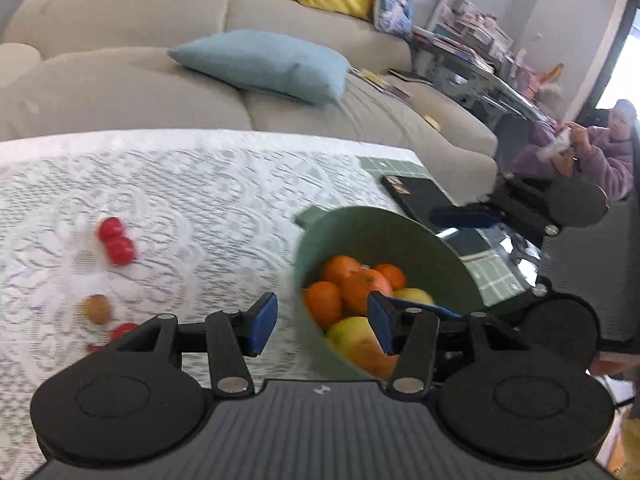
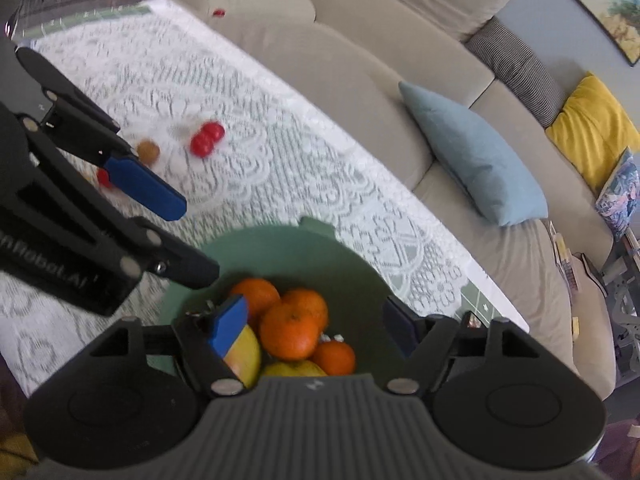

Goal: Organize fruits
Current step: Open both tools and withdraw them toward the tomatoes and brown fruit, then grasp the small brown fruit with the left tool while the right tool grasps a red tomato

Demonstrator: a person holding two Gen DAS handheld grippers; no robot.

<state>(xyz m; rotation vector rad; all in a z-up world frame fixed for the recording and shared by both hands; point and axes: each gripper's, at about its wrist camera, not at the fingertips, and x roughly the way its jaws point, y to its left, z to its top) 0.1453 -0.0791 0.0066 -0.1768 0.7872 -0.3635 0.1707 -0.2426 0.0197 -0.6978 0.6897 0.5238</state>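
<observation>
In the left view alone, a seated person (image 1: 592, 148).

You get soft, even daylight in both wrist views, with a blown-out bright doorway (image 1: 622, 72) at the far right of the left view. Motion blur smears the lace tablecloth (image 1: 180, 200) and the red fruits (image 1: 116, 240). Fisheye bending curves the sofa (image 2: 360, 80), and the corners go dark.

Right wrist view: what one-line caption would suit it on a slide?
Open right tongs hover over a green bowl of oranges and apples; small red fruits lie loose on the lace tablecloth.
</observation>
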